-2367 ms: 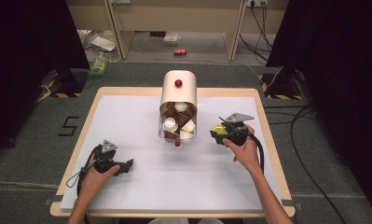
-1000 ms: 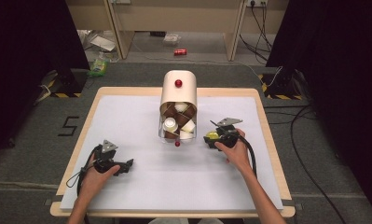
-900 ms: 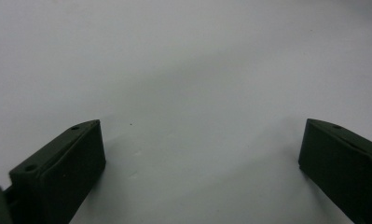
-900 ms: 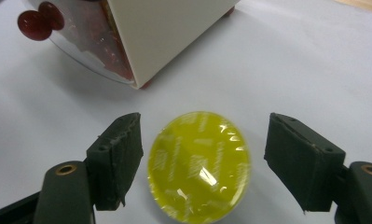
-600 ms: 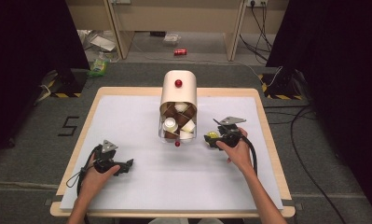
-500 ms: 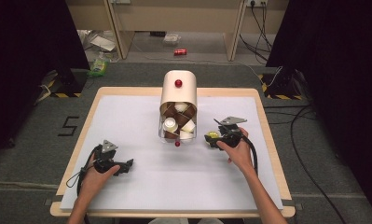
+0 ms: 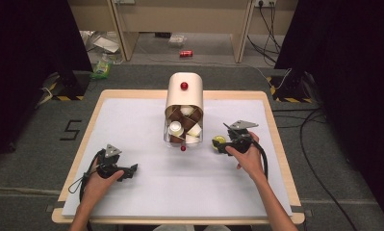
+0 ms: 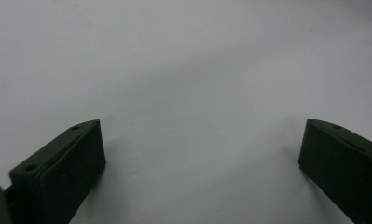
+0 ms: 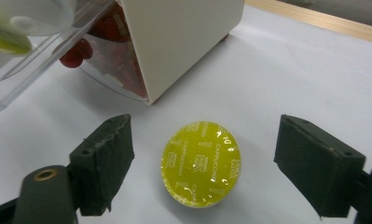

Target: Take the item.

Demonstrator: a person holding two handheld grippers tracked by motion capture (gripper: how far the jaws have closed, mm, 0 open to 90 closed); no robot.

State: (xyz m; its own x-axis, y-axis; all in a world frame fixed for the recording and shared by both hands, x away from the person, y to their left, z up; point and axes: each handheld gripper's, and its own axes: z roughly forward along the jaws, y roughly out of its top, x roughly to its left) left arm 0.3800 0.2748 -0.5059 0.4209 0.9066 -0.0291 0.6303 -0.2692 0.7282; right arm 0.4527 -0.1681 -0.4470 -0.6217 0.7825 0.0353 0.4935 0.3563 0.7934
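Observation:
A yellow foil-topped coffee capsule lies flat on the white table, just right of the capsule holder's front. My right gripper straddles it, and its jaws have just been opening. Both pads stand clear of the capsule, with a gap on each side. From above, the capsule sits at the tips of the right gripper. My left gripper rests on the table at the front left. In its own view the left gripper is open with bare table between the jaws.
A cream capsule holder stands mid-table with a red knob on top. Its clear drawer, holding several capsules, juts toward me. The holder's corner is close behind the yellow capsule. The wooden table edge runs right of my right hand.
The right hand shifted slightly toward the holder and toward me, taking the yellow capsule with it. The left hand stayed put.

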